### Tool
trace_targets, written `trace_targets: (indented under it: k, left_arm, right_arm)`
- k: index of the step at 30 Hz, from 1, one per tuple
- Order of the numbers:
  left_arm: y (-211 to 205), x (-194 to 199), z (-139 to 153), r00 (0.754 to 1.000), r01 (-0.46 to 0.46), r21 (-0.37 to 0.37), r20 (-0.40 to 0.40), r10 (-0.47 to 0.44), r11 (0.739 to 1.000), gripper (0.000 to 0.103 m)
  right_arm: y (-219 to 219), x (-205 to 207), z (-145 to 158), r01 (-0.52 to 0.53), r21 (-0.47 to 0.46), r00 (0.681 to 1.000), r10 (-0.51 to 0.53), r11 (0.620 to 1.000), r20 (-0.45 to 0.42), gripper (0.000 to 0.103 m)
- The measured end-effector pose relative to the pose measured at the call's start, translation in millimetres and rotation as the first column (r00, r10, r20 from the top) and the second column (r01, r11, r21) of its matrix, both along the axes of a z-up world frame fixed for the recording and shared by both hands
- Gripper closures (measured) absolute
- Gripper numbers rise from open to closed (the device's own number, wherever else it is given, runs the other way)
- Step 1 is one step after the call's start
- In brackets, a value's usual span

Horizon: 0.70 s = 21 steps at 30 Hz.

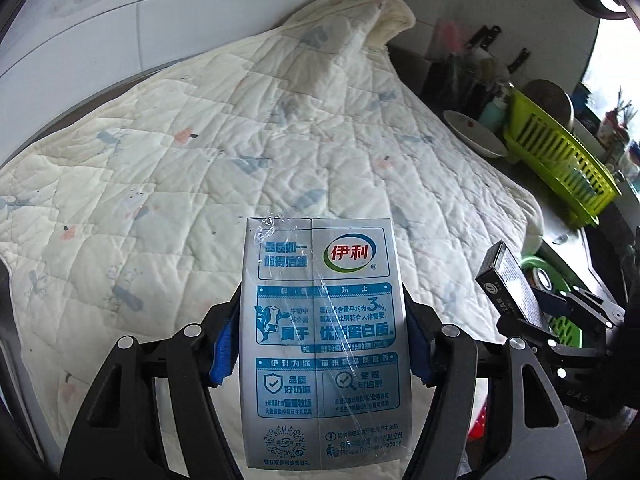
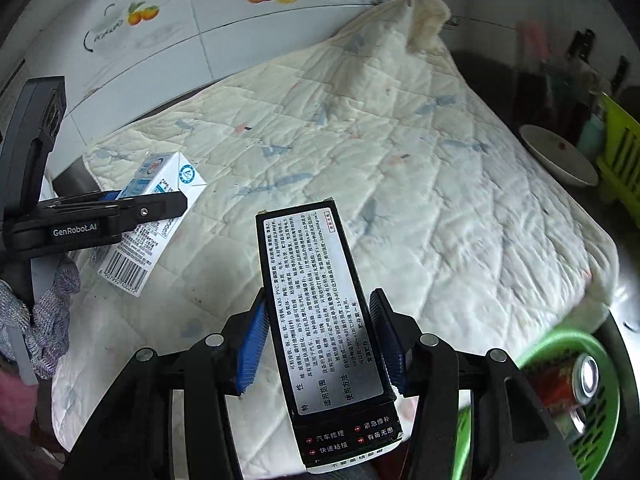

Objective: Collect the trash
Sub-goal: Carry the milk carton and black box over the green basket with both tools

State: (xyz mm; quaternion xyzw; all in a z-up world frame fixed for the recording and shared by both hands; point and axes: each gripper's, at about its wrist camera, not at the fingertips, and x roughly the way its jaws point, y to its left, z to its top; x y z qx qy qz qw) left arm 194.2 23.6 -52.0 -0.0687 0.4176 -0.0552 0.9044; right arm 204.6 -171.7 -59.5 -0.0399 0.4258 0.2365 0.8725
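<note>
A cream quilted blanket (image 1: 280,152) with little faded prints covered the counter, white tiled wall (image 1: 80,40) behind it with fruit stickers; off to the right sat a white dish (image 1: 474,132) and a lime-green dish rack (image 1: 560,160), kind of blurry. In the left wrist view the left gripper (image 1: 320,344) was clamped on a silvery milk carton (image 1: 326,340), blue pads squeezing both its long sides, carton held up off the blanket and pointing away from the camera; crinkly clear plastic was stuck across its face; at the right edge you could see the right gripper (image 1: 532,312) gripping a black box (image 1: 510,280) over a green basket (image 1: 560,320). In the right wrist view the right gripper (image 2: 320,344) was closed tight on that black box (image 2: 320,320), a long narrow one with a silver label full of small print, lifted clear of the blanket (image 2: 400,160); to the left the left gripper (image 2: 148,210) showed from the side, holding the milk carton (image 2: 160,200) with its barcode end hanging low; the green basket (image 2: 600,420) sat at lower right past the blanket's edge, with a drink can (image 2: 586,376) lying inside it.
</note>
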Motion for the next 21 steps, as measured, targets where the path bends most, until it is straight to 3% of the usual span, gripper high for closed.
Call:
trace_targets:
  k: [7, 15, 21]
  left_arm:
    - [-72, -10, 4, 0.991, 0.132, -0.009, 0.005, -0.132, 0.991, 0.037]
    - [-142, -18, 9, 0.966, 0.257, -0.001, 0.007, -0.257, 0.966, 0.037]
    - [-184, -20, 12, 0.944, 0.328, 0.025, 0.007, -0.329, 0.944, 0.037]
  right_arm:
    - [-93, -41, -1, 0.228, -0.006, 0.974, -0.228, 0.974, 0.002, 0.054]
    - [-201, -74, -12, 0.471, -0.020, 0.882, -0.471, 0.882, -0.010, 0.053]
    - [-246, -86, -23, 0.553, 0.017, 0.833, -0.552, 0.833, -0.035, 0.052]
